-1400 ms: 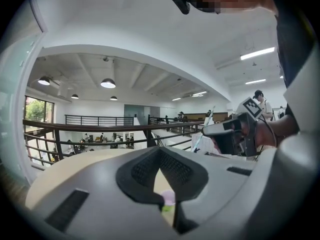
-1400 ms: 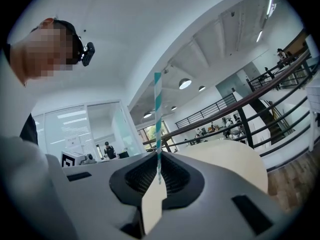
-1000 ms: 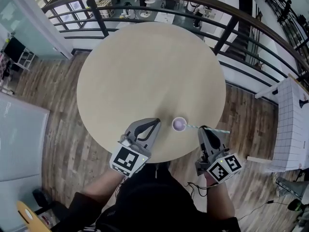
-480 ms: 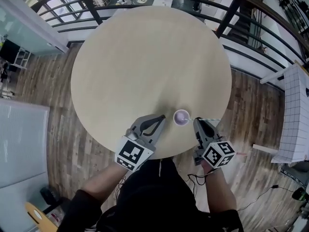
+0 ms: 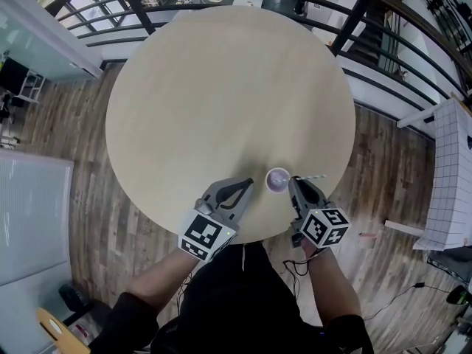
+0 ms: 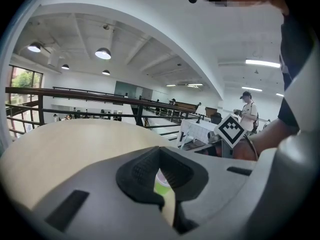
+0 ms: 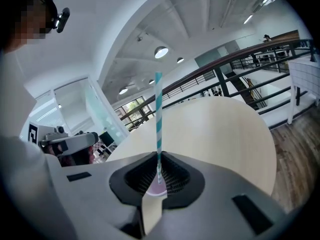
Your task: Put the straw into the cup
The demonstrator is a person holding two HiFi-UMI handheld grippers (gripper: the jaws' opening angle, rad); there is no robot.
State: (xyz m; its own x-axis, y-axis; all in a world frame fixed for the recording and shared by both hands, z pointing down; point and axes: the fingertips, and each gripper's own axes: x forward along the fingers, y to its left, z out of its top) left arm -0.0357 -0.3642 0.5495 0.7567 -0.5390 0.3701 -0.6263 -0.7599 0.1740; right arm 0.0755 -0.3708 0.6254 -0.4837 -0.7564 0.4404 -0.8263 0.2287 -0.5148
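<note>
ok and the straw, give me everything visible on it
The straw is thin, straight and paper-looking, with teal and white spiral stripes. The right hand-held gripper is shut on it near its lower end, and most of its length sticks out free past the jaws. In the head view it leans out to the right over the table, beside the cup. Its bottom tip is close to the cup; whether it is inside cannot be told.

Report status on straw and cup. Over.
Left tongs shut, empty, just short of cup. Right tongs shut on straw, beside cup, not yet in. Nothing in the way.
</note>
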